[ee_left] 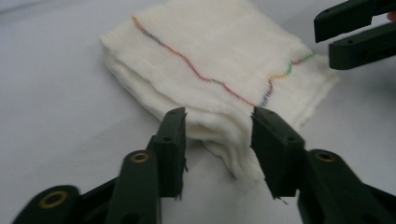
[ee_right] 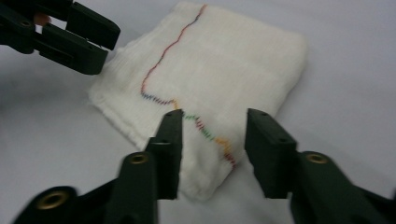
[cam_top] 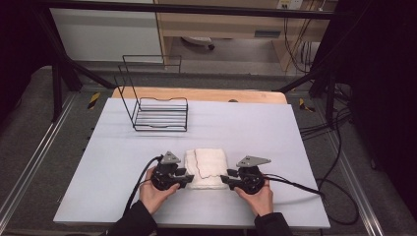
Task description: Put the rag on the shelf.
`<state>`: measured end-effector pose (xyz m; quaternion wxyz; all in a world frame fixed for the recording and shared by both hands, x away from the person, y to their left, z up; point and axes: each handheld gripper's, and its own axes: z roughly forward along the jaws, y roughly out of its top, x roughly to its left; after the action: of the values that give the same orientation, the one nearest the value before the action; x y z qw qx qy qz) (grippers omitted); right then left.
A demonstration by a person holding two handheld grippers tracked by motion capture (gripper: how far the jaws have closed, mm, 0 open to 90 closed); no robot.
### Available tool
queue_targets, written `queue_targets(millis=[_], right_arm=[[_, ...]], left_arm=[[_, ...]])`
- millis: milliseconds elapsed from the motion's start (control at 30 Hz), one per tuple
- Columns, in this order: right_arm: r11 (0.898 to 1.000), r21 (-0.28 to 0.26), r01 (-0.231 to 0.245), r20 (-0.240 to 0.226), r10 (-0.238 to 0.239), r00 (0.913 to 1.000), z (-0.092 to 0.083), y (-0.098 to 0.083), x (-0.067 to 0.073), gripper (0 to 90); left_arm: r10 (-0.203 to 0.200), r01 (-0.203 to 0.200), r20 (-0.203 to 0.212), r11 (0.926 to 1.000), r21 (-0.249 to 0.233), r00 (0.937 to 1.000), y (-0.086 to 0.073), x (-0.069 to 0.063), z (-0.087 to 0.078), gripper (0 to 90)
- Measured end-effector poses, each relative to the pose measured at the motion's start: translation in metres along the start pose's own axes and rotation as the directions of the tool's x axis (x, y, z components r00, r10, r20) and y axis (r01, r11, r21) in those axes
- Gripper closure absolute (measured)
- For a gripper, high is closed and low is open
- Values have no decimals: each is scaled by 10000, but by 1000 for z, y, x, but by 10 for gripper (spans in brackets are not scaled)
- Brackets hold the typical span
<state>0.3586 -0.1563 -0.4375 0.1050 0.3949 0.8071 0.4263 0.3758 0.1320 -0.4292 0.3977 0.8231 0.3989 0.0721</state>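
Cloth (cam_top: 206, 168) lying folded at lower centre, folding looking done. Left gripper (ee_left: 217, 128) and right gripper (ee_right: 212, 128) flanking near corners, jaws parted, gripping nothing. Rack (cam_top: 160, 114) sitting empty, upper left; transfer remaining.

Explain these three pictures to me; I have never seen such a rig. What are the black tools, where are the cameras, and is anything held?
A person sits at a table covered in pale grey sheet and holds a black two-jaw hand tool in each hand: the left gripper and the right gripper. One picture looks down from above; the other two come from cameras riding on each gripper, looking along its jaws. Between them lies a folded white cloth with a multicoloured stitched line. A black wire rack stands farther back. Both grippers' jaws stand apart around the cloth's near corners, so nothing is gripped.
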Motion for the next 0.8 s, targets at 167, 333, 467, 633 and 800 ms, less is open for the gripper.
queue_targets(millis=[167, 333, 467, 633, 800], right_arm=[[9992, -366, 144, 242, -136, 9996, 2, 2, -11, 307], [9993, -364, 35, 335, -23, 9994, 1, 0, -16, 201], [9992, -397, 61, 312, -49, 9995, 0, 0, -18, 153], [9993, -358, 89, 304, -78, 9995, -1, 0, -20, 120], [9993, -377, 11, 278, 0, 9996, -3, 1, -20, 98]], left_arm=[[57, -52, -677, 10000, 68, 9977, 19, 16, 13, 387], [-299, 320, -996, 9993, 203, 9946, 32, 30, 32, 379], [-166, 206, -1370, 9994, 273, 9904, 39, 38, 44, 418], [-386, 427, -1369, 9987, 273, 9898, 44, 45, 53, 481], [-372, 422, -1269, 9984, 368, 9912, 44, 45, 57, 526]])
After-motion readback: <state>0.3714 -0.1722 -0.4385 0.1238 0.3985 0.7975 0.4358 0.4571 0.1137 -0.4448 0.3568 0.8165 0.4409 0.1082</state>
